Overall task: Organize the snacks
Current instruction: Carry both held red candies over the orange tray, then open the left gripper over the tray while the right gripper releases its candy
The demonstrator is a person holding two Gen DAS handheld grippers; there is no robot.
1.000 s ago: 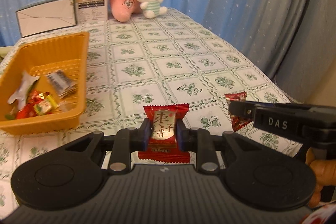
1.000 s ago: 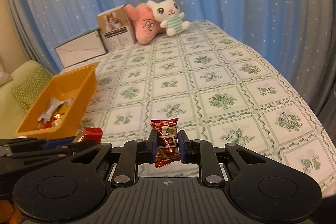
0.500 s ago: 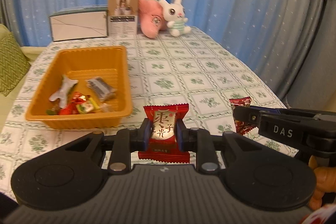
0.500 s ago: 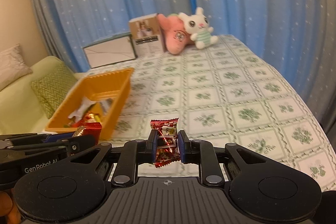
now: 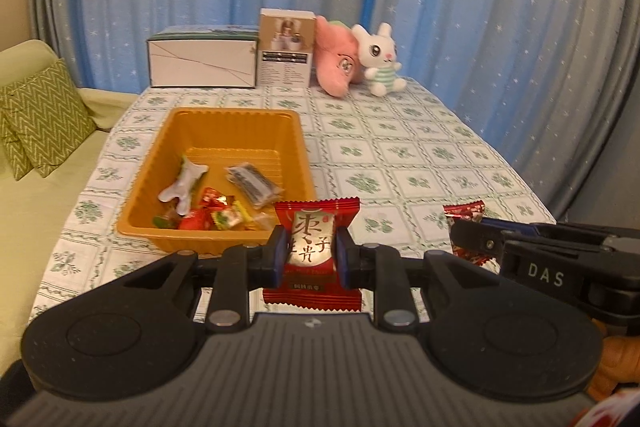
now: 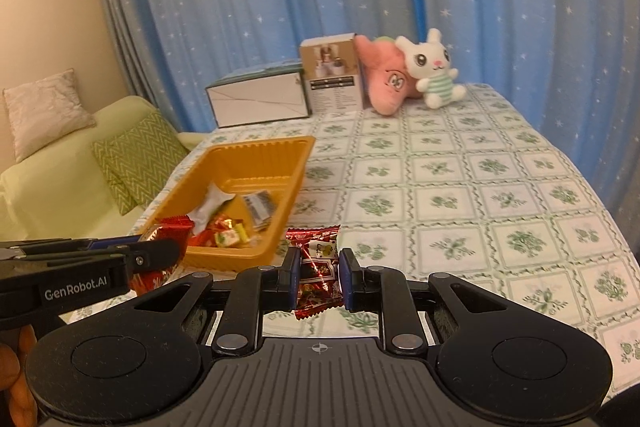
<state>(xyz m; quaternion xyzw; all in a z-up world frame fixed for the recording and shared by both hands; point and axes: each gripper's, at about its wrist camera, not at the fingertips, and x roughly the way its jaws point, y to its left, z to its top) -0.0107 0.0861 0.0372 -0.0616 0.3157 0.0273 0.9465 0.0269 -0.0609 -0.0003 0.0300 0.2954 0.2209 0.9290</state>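
My left gripper [image 5: 311,258] is shut on a red snack packet with white Chinese characters [image 5: 312,227], held above the table just in front of the orange tray [image 5: 236,115]. The tray holds several wrapped snacks [image 5: 216,211]. My right gripper [image 6: 319,277] is shut on a shiny red candy wrapper [image 6: 316,267], held above the table to the right of the tray [image 6: 264,151]. In the left wrist view the right gripper [image 5: 472,239] shows at the right with its candy [image 5: 464,213]. In the right wrist view the left gripper [image 6: 160,255] shows at the left.
At the table's far end stand a white box [image 5: 202,61], a brown carton [image 5: 285,53], a pink plush [image 5: 338,61] and a white bunny plush [image 5: 380,59]. A green sofa with cushions [image 5: 44,115] lies to the left. Blue curtains hang behind.
Both grippers have risen and pulled back with their snacks still held. The tray now shows whole and further forward in both views.
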